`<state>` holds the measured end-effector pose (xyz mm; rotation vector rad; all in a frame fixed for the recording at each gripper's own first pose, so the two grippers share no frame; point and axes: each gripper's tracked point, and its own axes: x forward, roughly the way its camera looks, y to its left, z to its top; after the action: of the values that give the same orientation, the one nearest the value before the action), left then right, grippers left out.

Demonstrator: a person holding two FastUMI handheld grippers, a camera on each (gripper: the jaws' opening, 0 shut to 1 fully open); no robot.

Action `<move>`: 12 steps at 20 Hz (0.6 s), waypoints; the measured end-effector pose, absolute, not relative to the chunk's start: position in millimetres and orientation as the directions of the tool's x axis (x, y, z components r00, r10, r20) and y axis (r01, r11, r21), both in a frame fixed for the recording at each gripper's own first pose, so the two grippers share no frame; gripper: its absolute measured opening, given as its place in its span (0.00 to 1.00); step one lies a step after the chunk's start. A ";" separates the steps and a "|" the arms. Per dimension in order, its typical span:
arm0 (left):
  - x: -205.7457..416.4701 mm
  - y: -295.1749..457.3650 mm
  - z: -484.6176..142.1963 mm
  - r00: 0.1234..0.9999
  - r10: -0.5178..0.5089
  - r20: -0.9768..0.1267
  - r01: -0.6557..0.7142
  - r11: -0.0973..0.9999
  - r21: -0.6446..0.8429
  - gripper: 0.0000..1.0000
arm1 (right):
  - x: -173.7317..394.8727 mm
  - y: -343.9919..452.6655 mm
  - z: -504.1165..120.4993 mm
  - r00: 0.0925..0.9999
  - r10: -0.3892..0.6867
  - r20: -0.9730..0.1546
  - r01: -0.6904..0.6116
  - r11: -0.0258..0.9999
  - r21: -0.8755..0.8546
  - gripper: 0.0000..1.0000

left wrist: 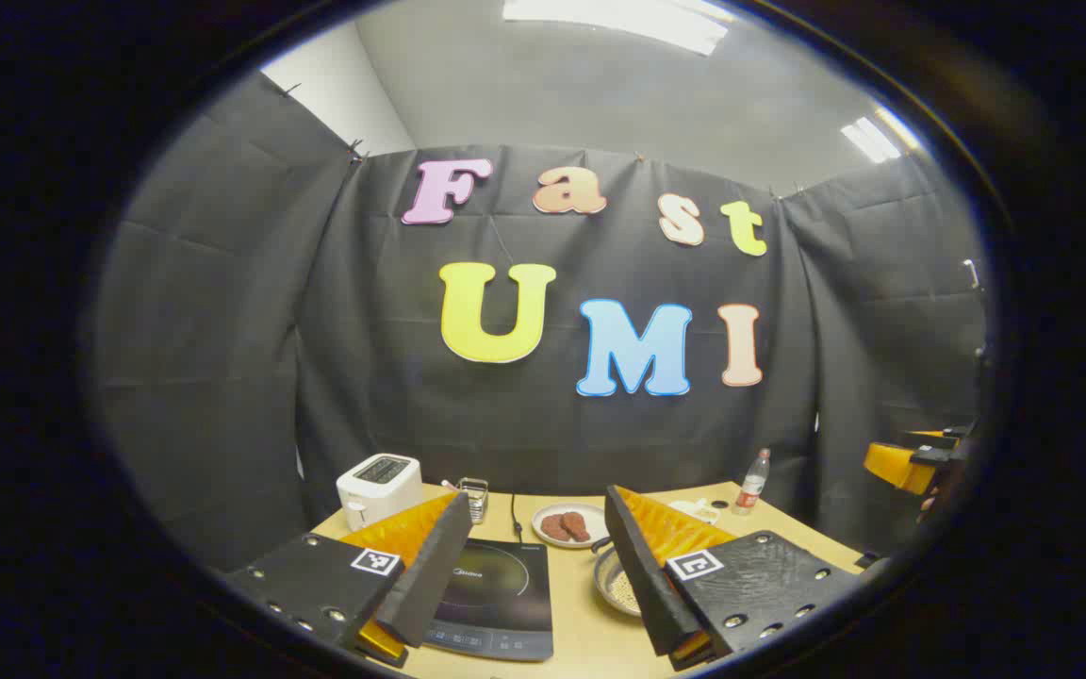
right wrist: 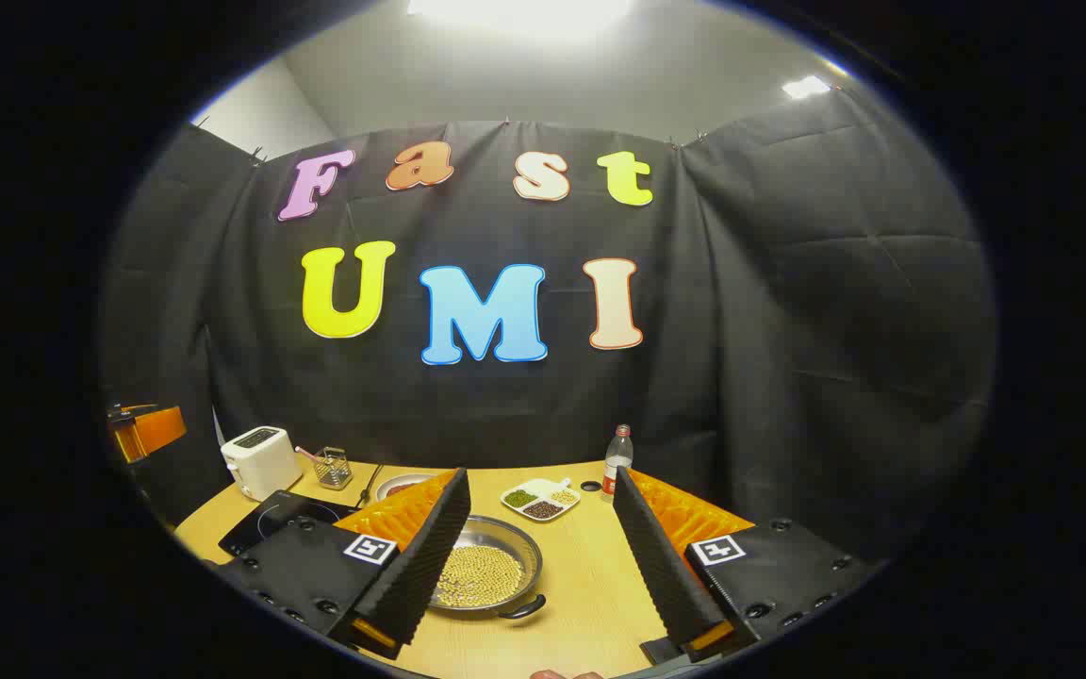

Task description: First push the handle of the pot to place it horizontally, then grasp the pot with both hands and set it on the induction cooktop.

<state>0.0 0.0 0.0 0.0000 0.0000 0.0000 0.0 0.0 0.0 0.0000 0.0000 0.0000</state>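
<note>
A shallow metal pot (right wrist: 491, 566) with pale beans in it sits on the wooden table (right wrist: 581, 585). A short dark handle (right wrist: 524, 608) sticks out from its near rim. My right gripper (right wrist: 541, 479) hovers above and in front of the pot, open and holding nothing; its left finger covers the pot's left edge. The black induction cooktop (left wrist: 496, 589) lies left of the pot (left wrist: 611, 580). My left gripper (left wrist: 535, 505) is open above the cooktop, and its right finger hides part of the pot. The cooktop (right wrist: 274, 519) also shows at the left in the right gripper view.
At the back stand a white toaster (left wrist: 378, 483), a small wire holder (left wrist: 474, 498), a plate of meat (left wrist: 569, 524) and a bottle (left wrist: 752, 479). A divided dish of beans (right wrist: 541, 500) lies behind the pot. The other gripper (left wrist: 911, 462) hangs at the right edge.
</note>
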 end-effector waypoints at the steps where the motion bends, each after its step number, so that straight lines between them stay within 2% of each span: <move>1: -1.3 -4.9 -2.2 1.000 -0.008 -0.005 0.008 1.000 -0.001 0.80 | -0.4 -1.4 -0.4 1.000 -0.003 -0.002 0.003 1.000 0.005 0.97; 8: -0.7 -20.1 -2.6 1.000 -0.021 -0.009 0.021 1.000 0.019 0.80 | 1.3 -5.8 -1.1 1.000 0.009 -0.017 -0.009 0.999 0.030 0.96; 9: 0.2 -20.5 -3.5 1.000 -0.020 -0.011 0.021 1.000 0.022 0.87 | 1.7 -6.2 -0.8 1.000 0.012 -0.016 -0.011 1.000 0.029 0.96; 12: -1.1 -27.1 -3.7 1.000 -0.023 -0.017 0.024 1.000 0.020 0.87 | 1.9 -7.5 0.0 1.000 0.018 -0.016 -0.017 0.999 0.028 0.96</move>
<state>-1.1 -27.1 -3.7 0.0200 0.0172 -0.0236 1.9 -7.5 0.0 0.0281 0.0166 0.0175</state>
